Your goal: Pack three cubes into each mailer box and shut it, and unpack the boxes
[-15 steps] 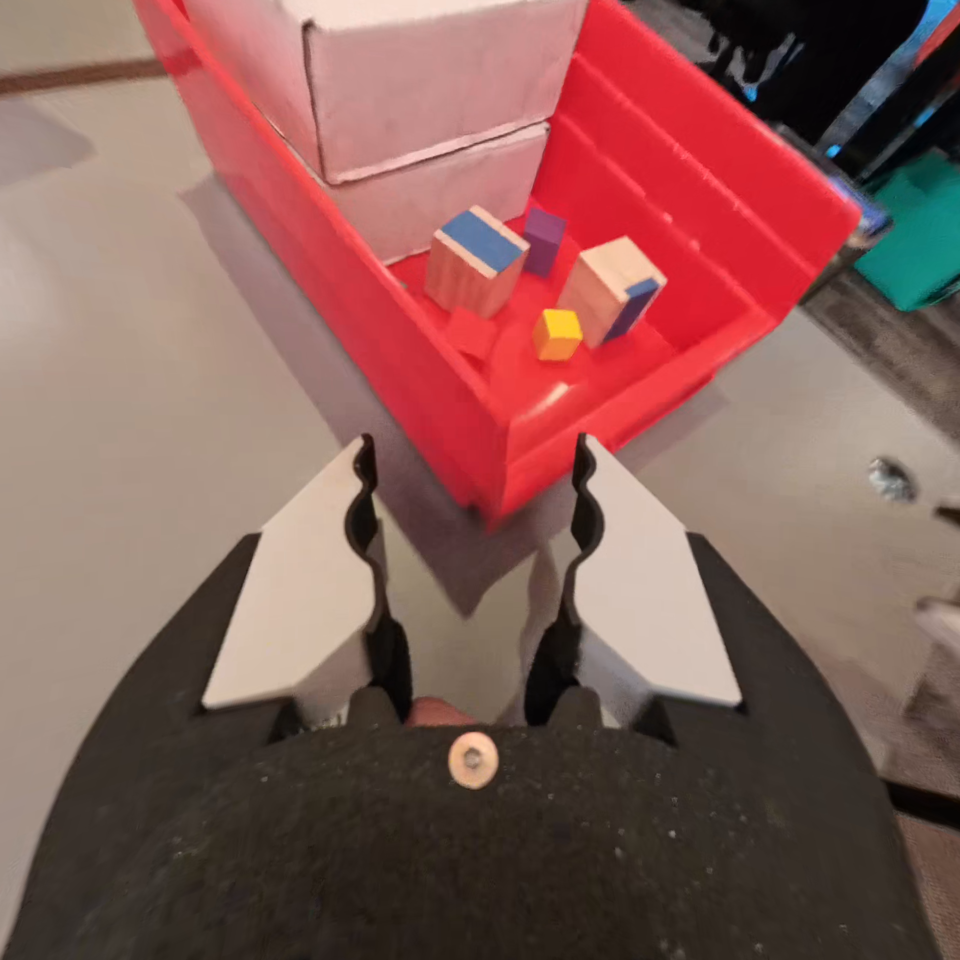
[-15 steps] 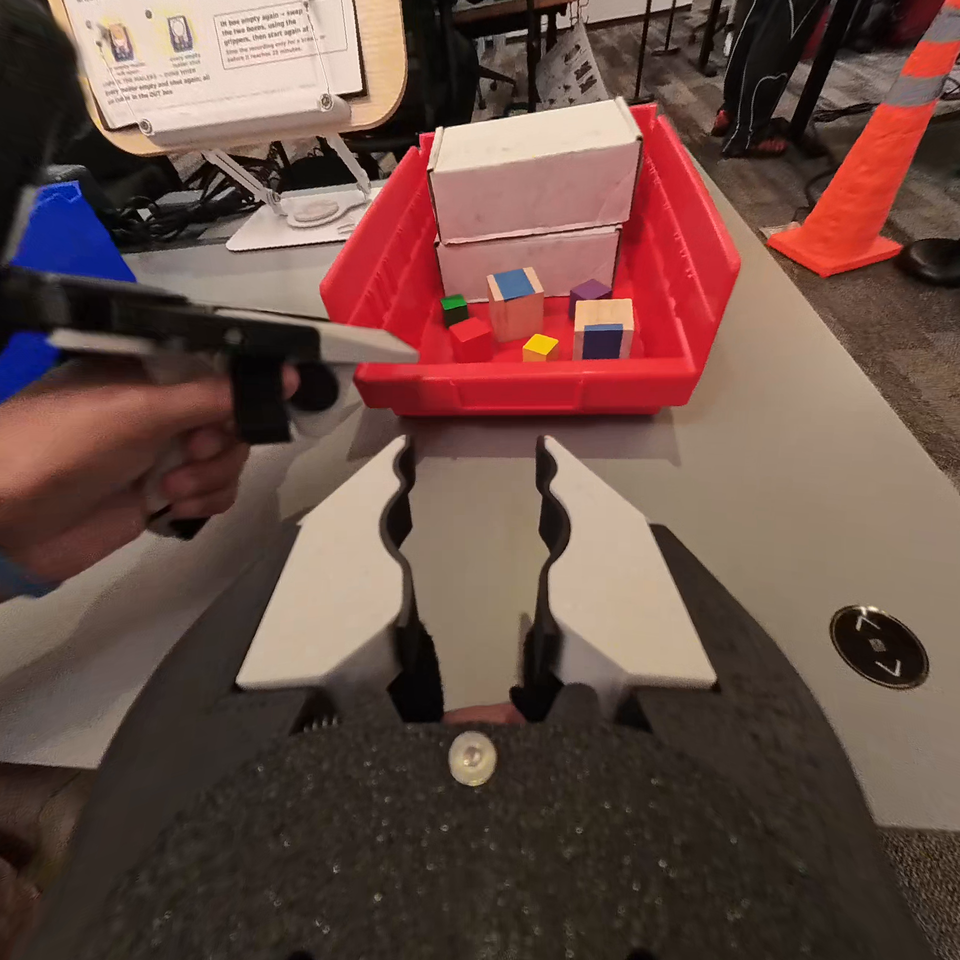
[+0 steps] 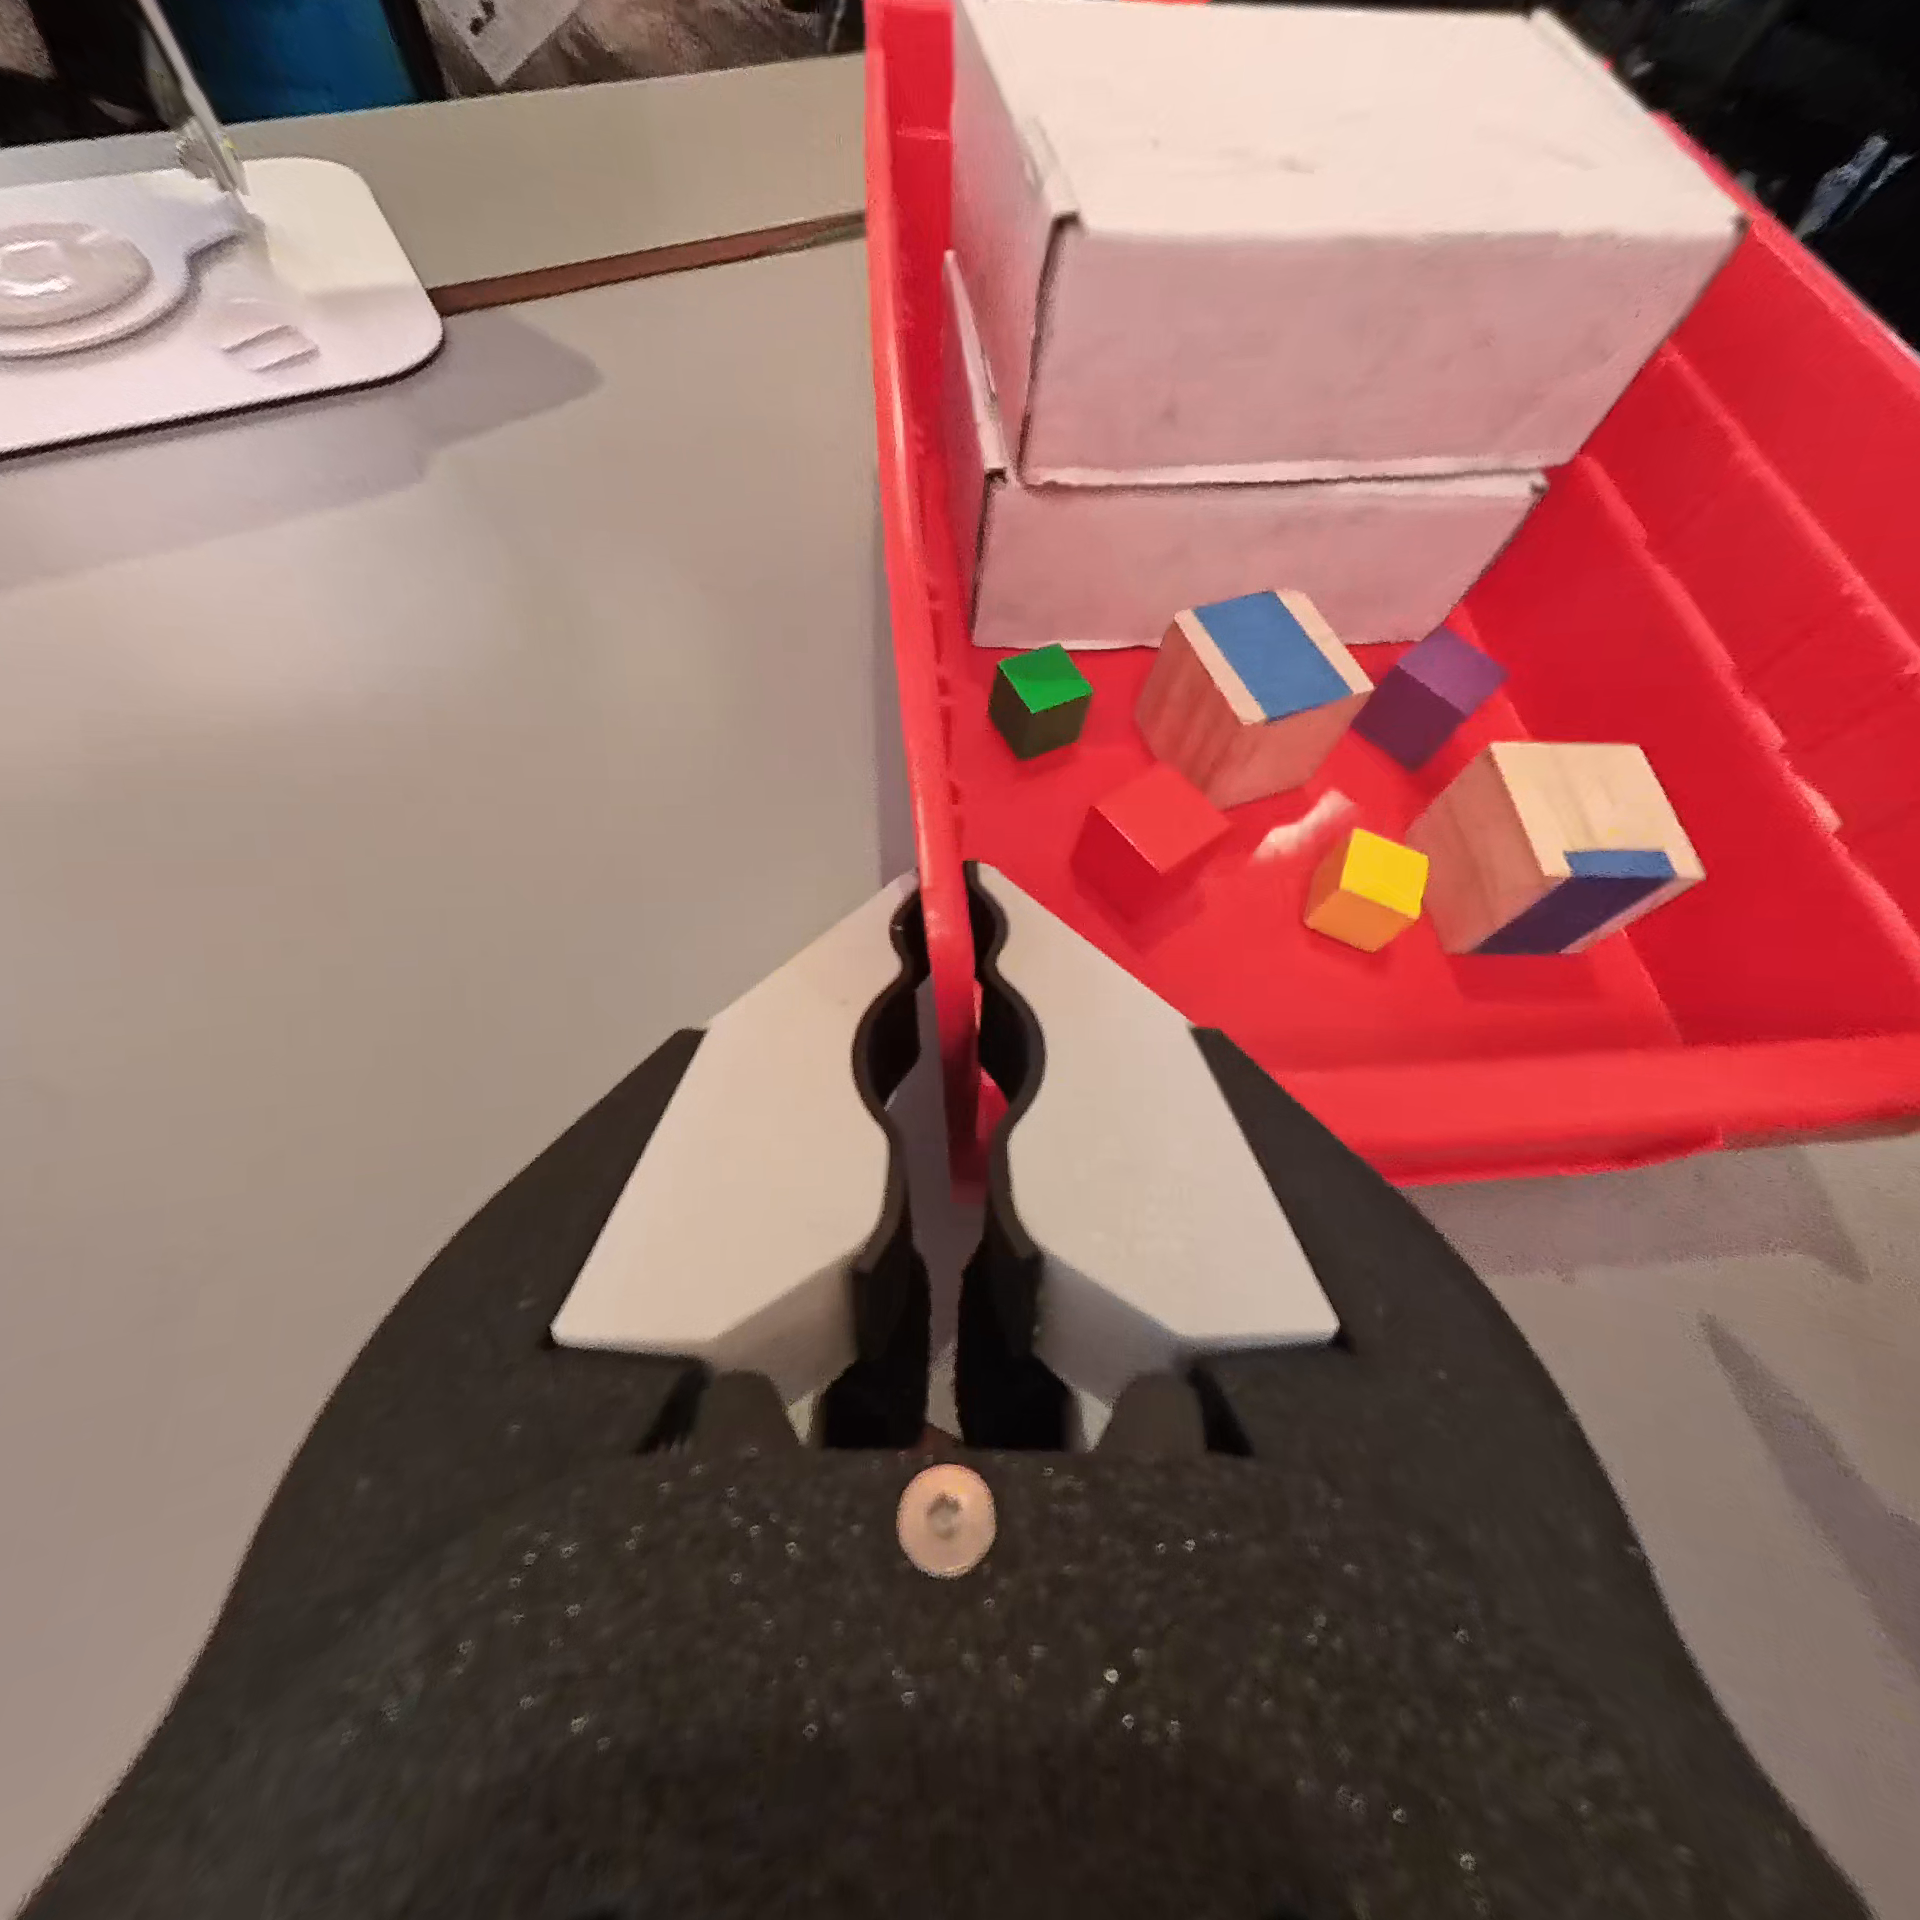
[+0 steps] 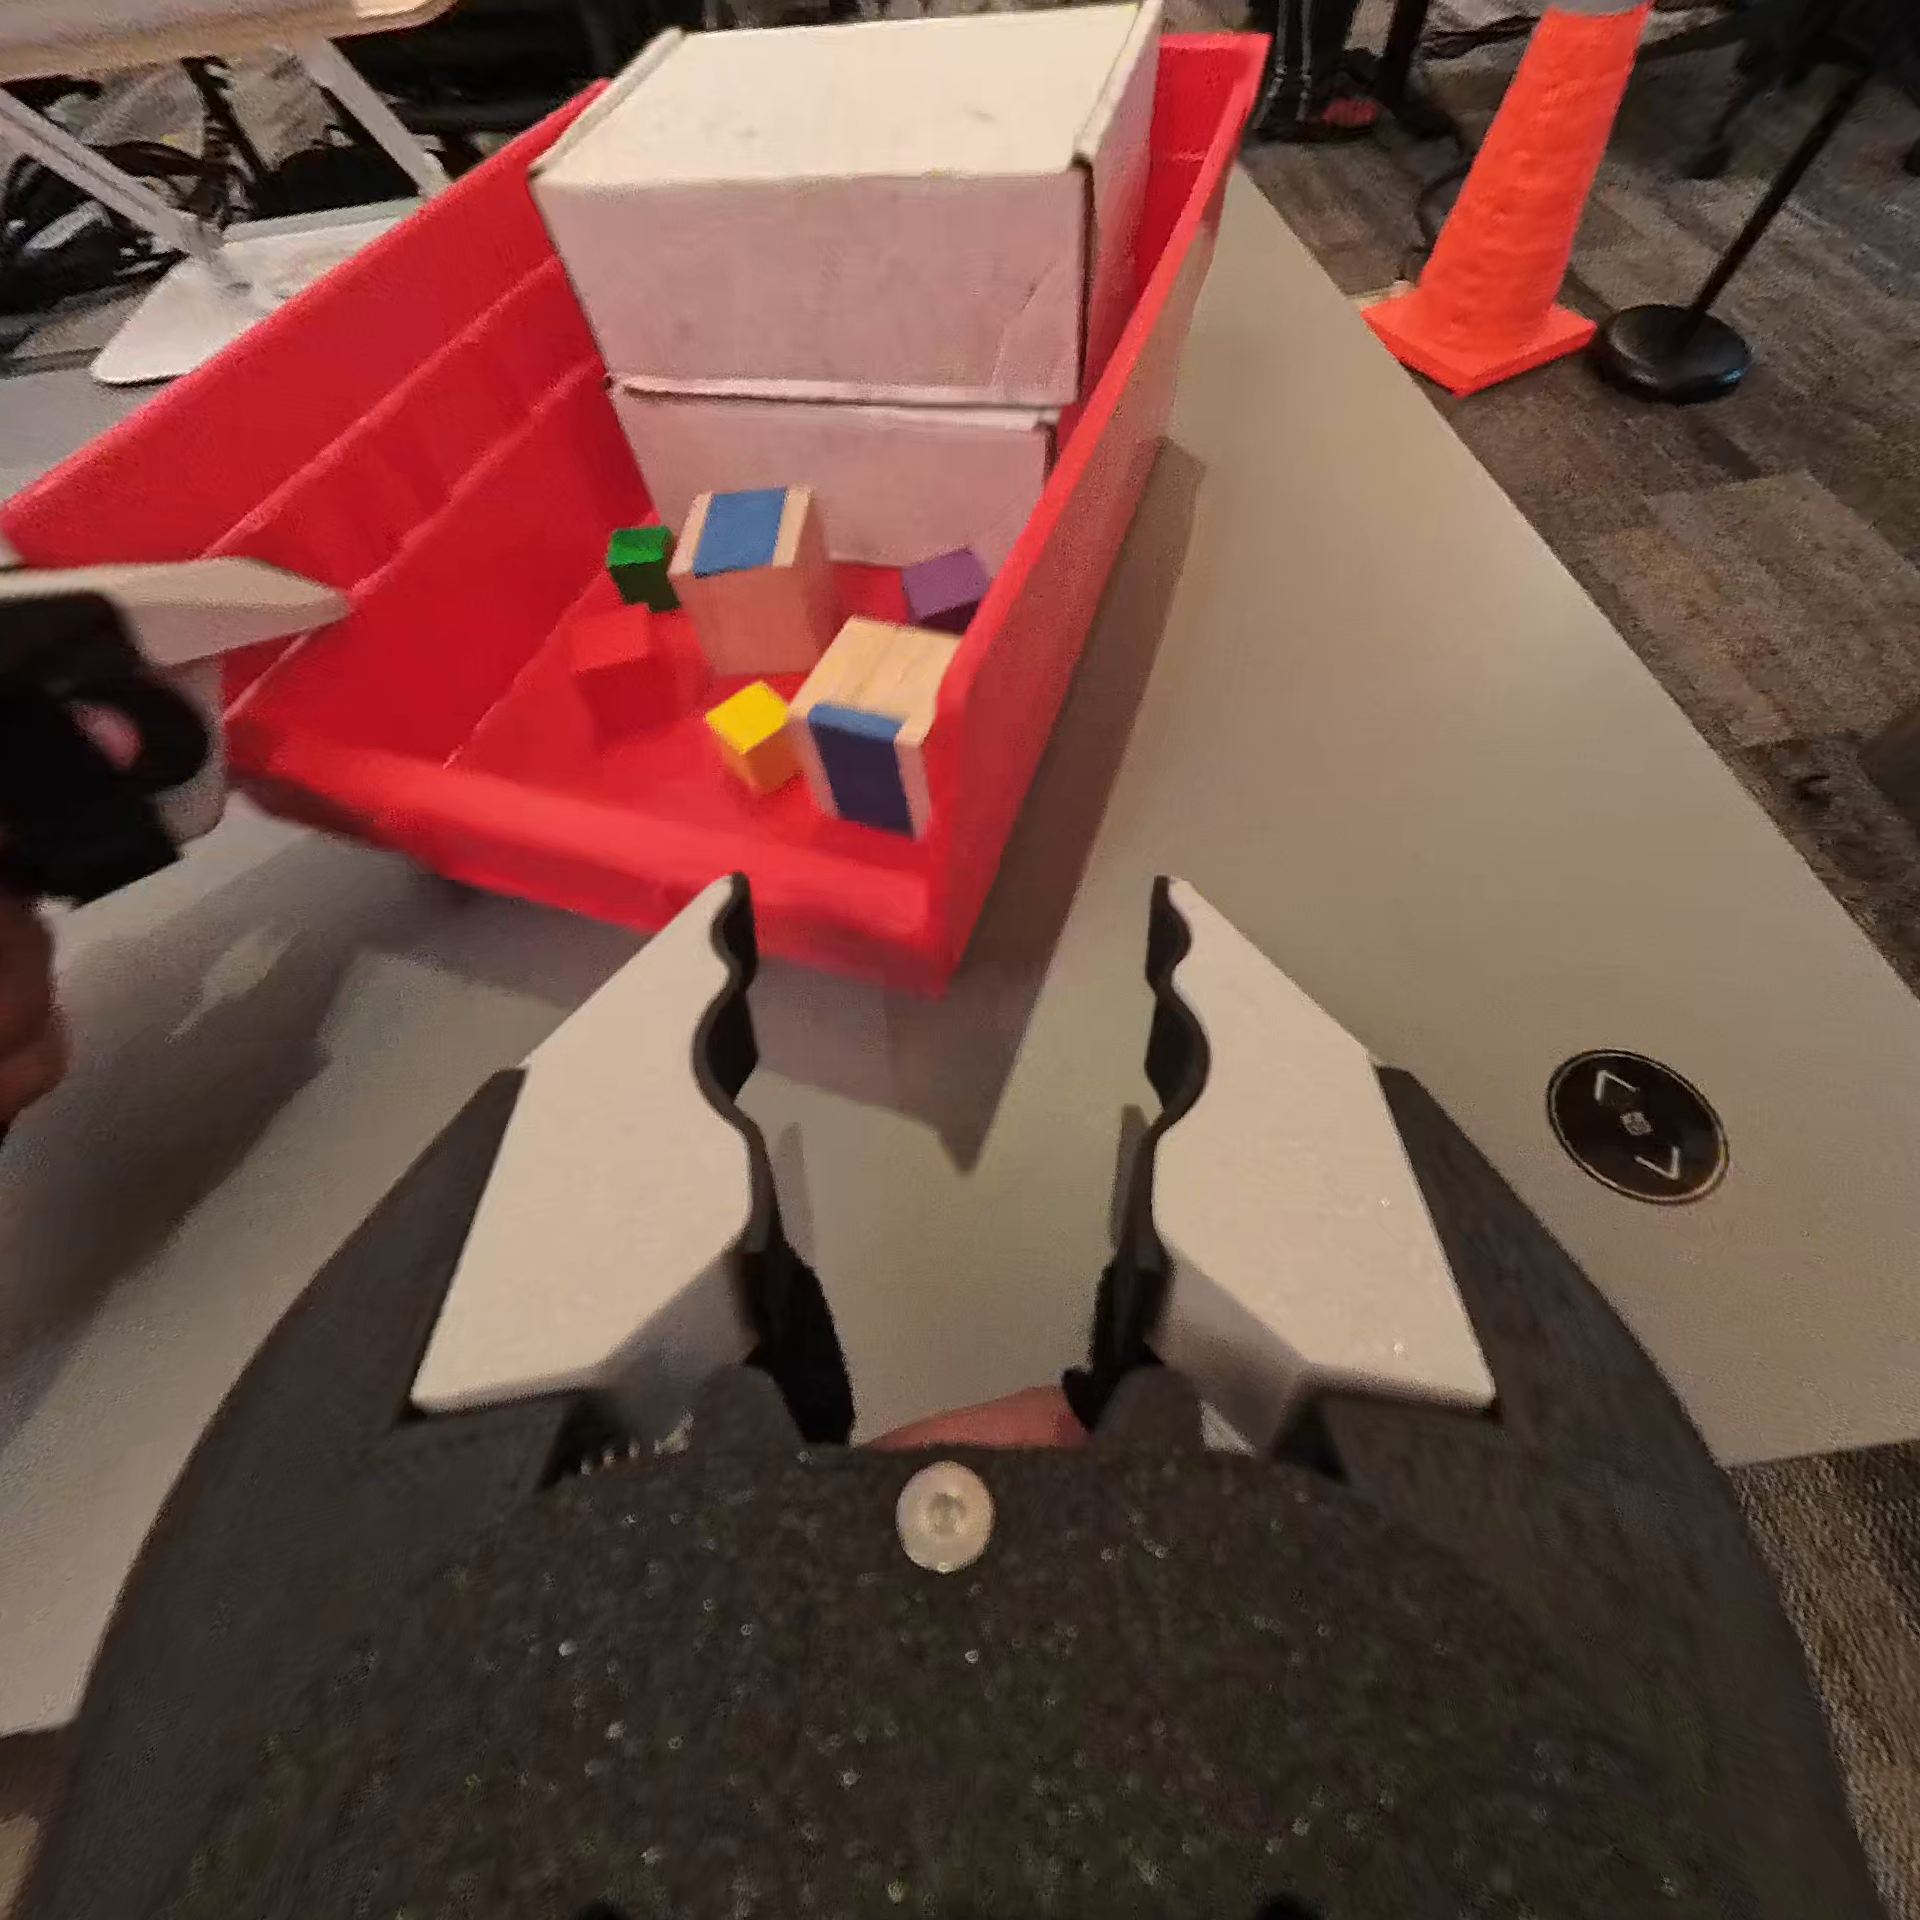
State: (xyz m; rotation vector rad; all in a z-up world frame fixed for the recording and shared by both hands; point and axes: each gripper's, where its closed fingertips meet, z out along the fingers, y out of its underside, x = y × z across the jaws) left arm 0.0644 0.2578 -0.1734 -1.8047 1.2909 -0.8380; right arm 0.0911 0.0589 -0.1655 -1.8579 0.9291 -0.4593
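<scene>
A red bin [image 3: 1558, 1101] [image 4: 395, 436] on the grey table holds two closed white mailer boxes, the upper box [image 3: 1330, 260] [image 4: 831, 208] stacked on the lower box [image 3: 1236, 561] [image 4: 831, 468]. In front of them lie a green cube [image 3: 1039, 696], a red cube [image 3: 1143, 842], a yellow cube [image 3: 1366, 883], a purple cube [image 3: 1429, 707] and two larger wooden blocks with blue faces [image 3: 1247, 707] [image 3: 1558, 842]. My left gripper [image 3: 945, 883] is shut on the bin's left wall near its front corner. My right gripper [image 4: 945, 894] is open and empty just before the bin's near right corner.
A white stand base [image 3: 208, 291] lies at the table's far left. A round black button plate [image 4: 1636, 1127] is set in the table at the right. An orange traffic cone [image 4: 1507, 197] and a black pole base [image 4: 1673, 348] stand on the floor beyond the table's right edge. Measured from the fingertips, the round black button plate [image 4: 1636, 1127] is 12 cm or so from the right gripper and 35 cm from the left.
My left gripper has moved onto the bin's left wall and closed on it. My right gripper has moved forward and right toward the bin's corner and opened wider.
</scene>
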